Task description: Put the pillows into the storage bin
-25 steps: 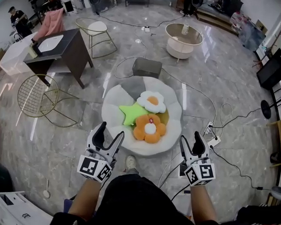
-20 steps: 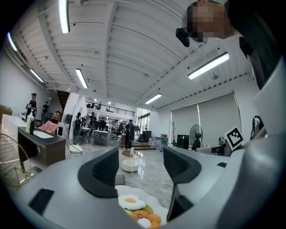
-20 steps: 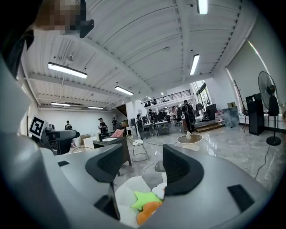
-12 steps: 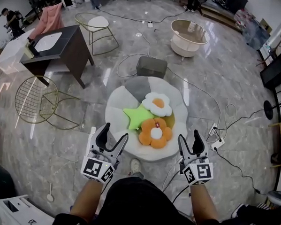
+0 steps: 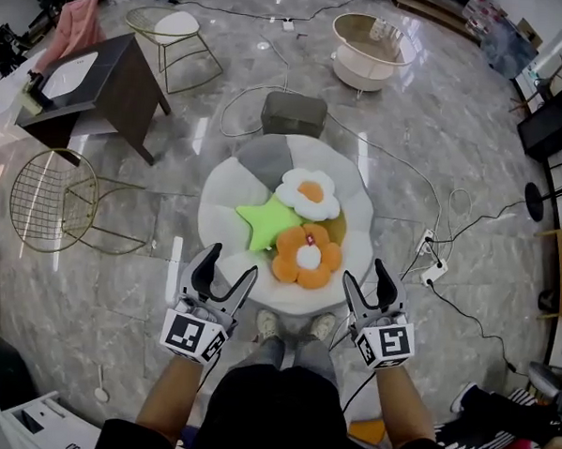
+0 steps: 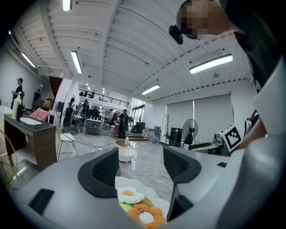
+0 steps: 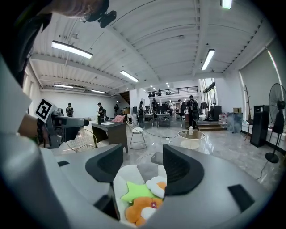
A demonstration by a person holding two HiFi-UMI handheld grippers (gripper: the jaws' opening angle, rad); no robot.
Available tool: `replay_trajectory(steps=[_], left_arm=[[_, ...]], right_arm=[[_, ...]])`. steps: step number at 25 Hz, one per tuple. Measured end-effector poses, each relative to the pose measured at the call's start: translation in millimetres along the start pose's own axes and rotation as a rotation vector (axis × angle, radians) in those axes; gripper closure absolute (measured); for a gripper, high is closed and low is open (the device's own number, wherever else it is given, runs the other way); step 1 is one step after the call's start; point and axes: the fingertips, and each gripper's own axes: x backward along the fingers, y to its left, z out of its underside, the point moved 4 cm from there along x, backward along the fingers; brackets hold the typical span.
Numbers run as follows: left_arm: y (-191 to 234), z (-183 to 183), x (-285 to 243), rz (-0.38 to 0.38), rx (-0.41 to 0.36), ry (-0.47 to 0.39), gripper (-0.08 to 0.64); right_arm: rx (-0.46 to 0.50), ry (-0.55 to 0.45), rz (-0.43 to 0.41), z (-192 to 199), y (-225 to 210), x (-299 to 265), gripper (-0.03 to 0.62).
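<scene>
Your left gripper (image 5: 227, 265): jaws spread wide, nothing between. Your right gripper (image 5: 366, 274): same, wide apart, empty. Both hover at near edge of round floor cushion (image 5: 228, 190), apart from everything on it.

Orange flower pillow (image 5: 305, 257) lies on cushion's near part, ahead of jaws and between them; right gripper looks slightly nearer. Green star pillow (image 5: 265, 220) at cushion's middle, left gripper's side. White egg pillow (image 5: 309, 194) toward cushion's far side. Storage bin (image 5: 293, 114) on floor just beyond cushion's far edge, so your carry likely runs straight ahead.
</scene>
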Motion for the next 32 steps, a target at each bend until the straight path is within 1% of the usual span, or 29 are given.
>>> replay_trajectory(steps=[4, 7, 12, 15, 18, 20, 22, 25, 28, 30, 32], left_arm=[[0, 16, -16, -0.005, 0.011, 0.025, 0.232], [-1, 33, -28, -0.008, 0.014, 0.054, 0.232], [0, 58, -55, -0.028, 0.035, 0.087, 0.232], [2, 78, -78, -0.040, 0.013, 0.113, 0.232], [7, 104, -104, -0.052, -0.010, 0.166, 0.232], [10, 122, -117, -0.060, -0.006, 0.198, 0.232], [14, 140, -128, -0.078, 0.023, 0.217, 0.233], [19, 168, -137, -0.118, 0.069, 0.244, 0.233], [19, 198, -138, -0.140, 0.081, 0.277, 0.233], [22, 218, -137, -0.149, 0.087, 0.300, 0.233], [27, 233, -136, -0.164, 0.099, 0.319, 0.233]], right_arm=[[0.001, 0.038, -0.024, 24, -12, -15, 0.304], [-0.001, 0.068, -0.019, 44, -25, -37, 0.304], [0.074, 0.138, -0.046, 80, -46, -86, 0.305], [0.117, 0.178, -0.086, 100, -55, -113, 0.305], [0.135, 0.226, -0.130, 123, -64, -146, 0.310], [0.152, 0.266, -0.152, 145, -70, -168, 0.314], [0.189, 0.318, -0.181, 172, -76, -190, 0.318], [0.240, 0.414, -0.234, 222, -84, -219, 0.321], [0.272, 0.496, -0.268, 267, -91, -240, 0.321], [0.290, 0.531, -0.280, 289, -93, -255, 0.321], [0.332, 0.552, -0.299, 306, -93, -268, 0.321]])
